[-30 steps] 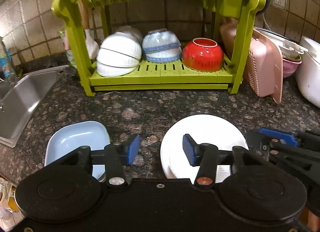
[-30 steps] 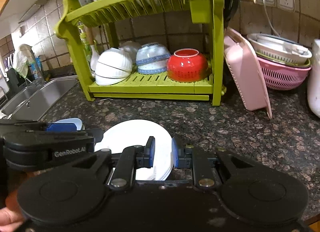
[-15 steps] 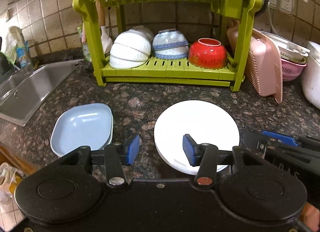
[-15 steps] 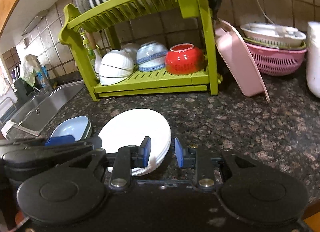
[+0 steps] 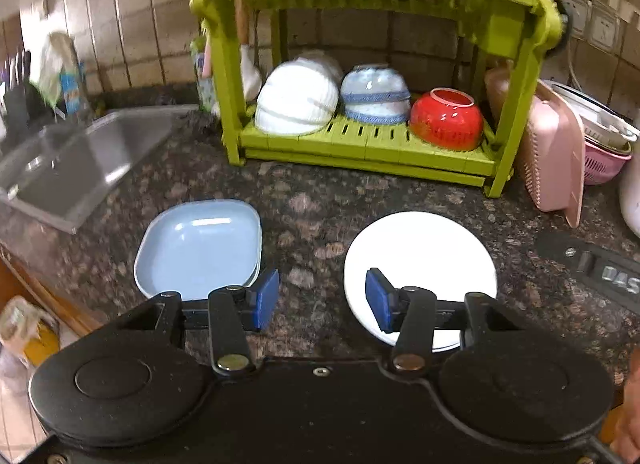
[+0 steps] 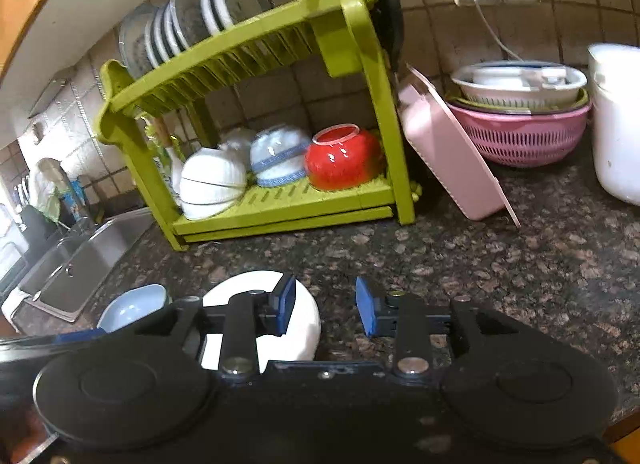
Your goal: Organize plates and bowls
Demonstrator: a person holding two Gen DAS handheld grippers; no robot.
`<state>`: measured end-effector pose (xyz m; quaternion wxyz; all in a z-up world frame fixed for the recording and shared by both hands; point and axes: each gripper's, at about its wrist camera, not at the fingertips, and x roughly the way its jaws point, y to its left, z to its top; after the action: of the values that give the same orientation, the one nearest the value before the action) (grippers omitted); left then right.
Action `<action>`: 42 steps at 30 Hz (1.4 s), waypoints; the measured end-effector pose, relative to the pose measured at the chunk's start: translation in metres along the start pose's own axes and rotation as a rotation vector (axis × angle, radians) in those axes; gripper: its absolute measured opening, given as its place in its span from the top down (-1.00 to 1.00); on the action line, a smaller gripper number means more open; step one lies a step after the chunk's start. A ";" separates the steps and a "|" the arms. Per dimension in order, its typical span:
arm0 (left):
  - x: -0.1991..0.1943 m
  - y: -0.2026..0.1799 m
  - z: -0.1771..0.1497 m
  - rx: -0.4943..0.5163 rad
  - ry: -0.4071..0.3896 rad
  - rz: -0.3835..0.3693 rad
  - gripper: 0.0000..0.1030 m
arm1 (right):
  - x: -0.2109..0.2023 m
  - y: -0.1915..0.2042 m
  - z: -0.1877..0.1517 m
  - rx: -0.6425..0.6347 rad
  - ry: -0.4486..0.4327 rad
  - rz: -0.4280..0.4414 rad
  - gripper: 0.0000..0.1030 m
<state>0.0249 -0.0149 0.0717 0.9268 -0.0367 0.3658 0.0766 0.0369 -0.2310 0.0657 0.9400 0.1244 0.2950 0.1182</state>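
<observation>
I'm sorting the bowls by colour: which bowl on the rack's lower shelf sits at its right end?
The red bowl, upside down at the right end; the blue-banded bowl sits mid-shelf and the white bowls on the left.

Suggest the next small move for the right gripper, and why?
Probably bring the right gripper left and down so its open fingers straddle the rim of the white plate. The plate lies flat on the countertop, ungripped, with the gripper's left finger over it. The left gripper is open over bare counter between the plate and the blue dish.
</observation>
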 end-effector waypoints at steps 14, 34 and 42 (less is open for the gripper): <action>0.035 0.023 0.022 0.024 0.107 -0.095 -0.14 | 0.013 0.028 0.008 0.032 0.102 -0.073 0.26; 0.058 0.014 0.027 0.059 0.120 -0.089 -0.37 | 0.043 0.033 0.010 -0.009 0.178 -0.086 0.27; 0.070 0.012 0.024 0.042 0.168 -0.152 -0.33 | 0.052 0.020 0.002 0.012 0.219 -0.065 0.28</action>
<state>0.0895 0.0080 0.0412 0.8965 -0.0514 0.4400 -0.0050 0.0764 -0.1973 0.0459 0.9047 0.1066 0.4005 0.0989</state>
